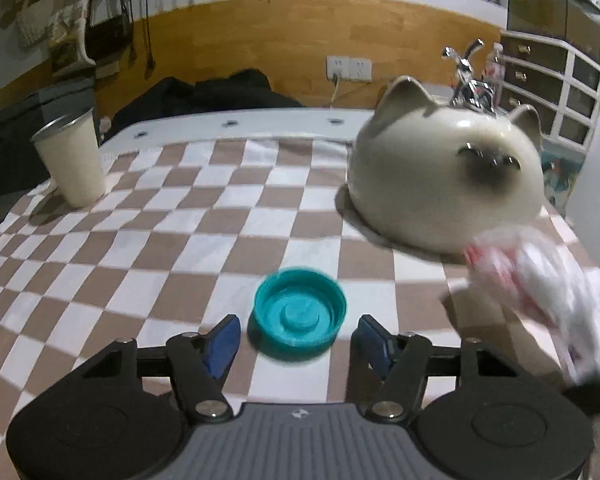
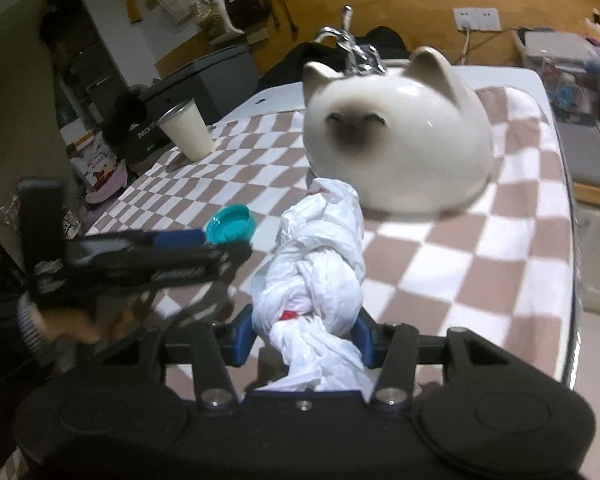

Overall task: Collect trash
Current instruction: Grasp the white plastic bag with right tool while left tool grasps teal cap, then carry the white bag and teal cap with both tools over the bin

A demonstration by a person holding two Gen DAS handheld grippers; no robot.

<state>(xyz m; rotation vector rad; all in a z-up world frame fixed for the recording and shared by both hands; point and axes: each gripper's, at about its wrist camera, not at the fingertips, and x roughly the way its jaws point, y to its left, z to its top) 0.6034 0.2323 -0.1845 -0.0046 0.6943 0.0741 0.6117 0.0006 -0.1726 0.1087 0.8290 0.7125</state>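
A teal bottle cap lies open side up on the brown-and-white checkered cloth. My left gripper is open, and its blue pads flank the near half of the cap without touching it. A crumpled white plastic bag with a red mark lies in front of the cat figure. My right gripper is shut on the near end of the bag. The bag shows blurred at the right of the left wrist view. From the right wrist view, the left gripper reaches in beside the cap.
A large cream ceramic cat figure stands at the back right, with a chrome model behind it. A cream cup stands at the back left. The table's right edge drops to the floor.
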